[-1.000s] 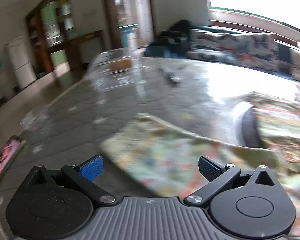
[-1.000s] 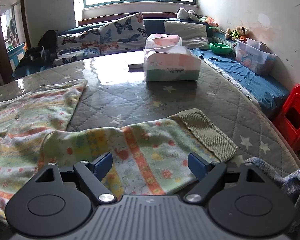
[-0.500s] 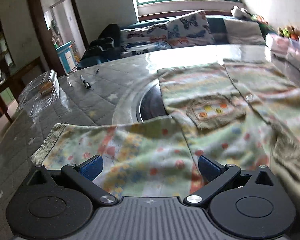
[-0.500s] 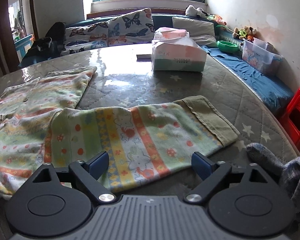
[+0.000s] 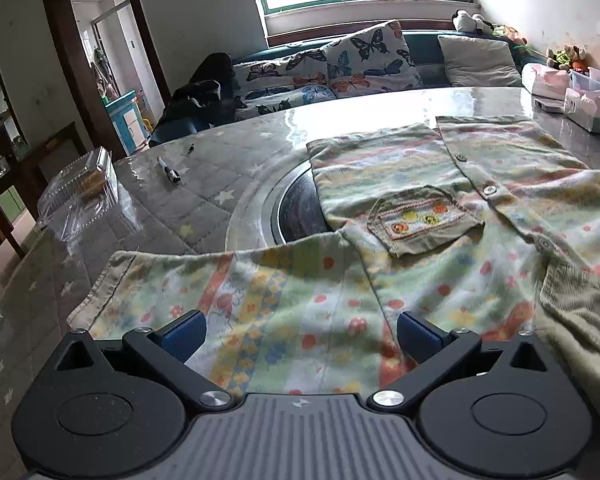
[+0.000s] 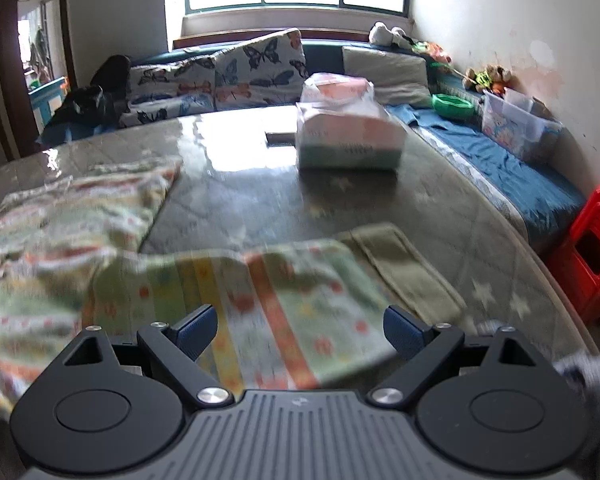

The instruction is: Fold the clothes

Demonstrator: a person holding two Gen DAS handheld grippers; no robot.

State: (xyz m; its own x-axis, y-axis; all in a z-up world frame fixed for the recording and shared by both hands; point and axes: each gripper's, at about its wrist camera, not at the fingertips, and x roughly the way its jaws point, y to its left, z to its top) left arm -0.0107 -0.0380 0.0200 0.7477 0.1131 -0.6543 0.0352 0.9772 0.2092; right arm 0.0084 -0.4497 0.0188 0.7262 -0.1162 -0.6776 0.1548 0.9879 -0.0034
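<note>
A small buttoned shirt with a pastel striped print and a chest pocket lies spread open on the round table. Its left sleeve stretches toward the table's left side, right in front of my left gripper, which hangs open just above the cloth. In the right wrist view the other sleeve, ending in a ribbed green cuff, lies under my right gripper. That gripper is open too, with nothing pinched between its blue pads.
A pack of tissue stands at the table's far right. A clear plastic box and a marker lie at the left. A dark round inset sits mid-table. Behind is a sofa; a red stool stands at the right.
The left gripper swung right and rolled, from facing the room's left side to facing the shirt and window. The right gripper's jaws widened slightly and its view shifted a little.
</note>
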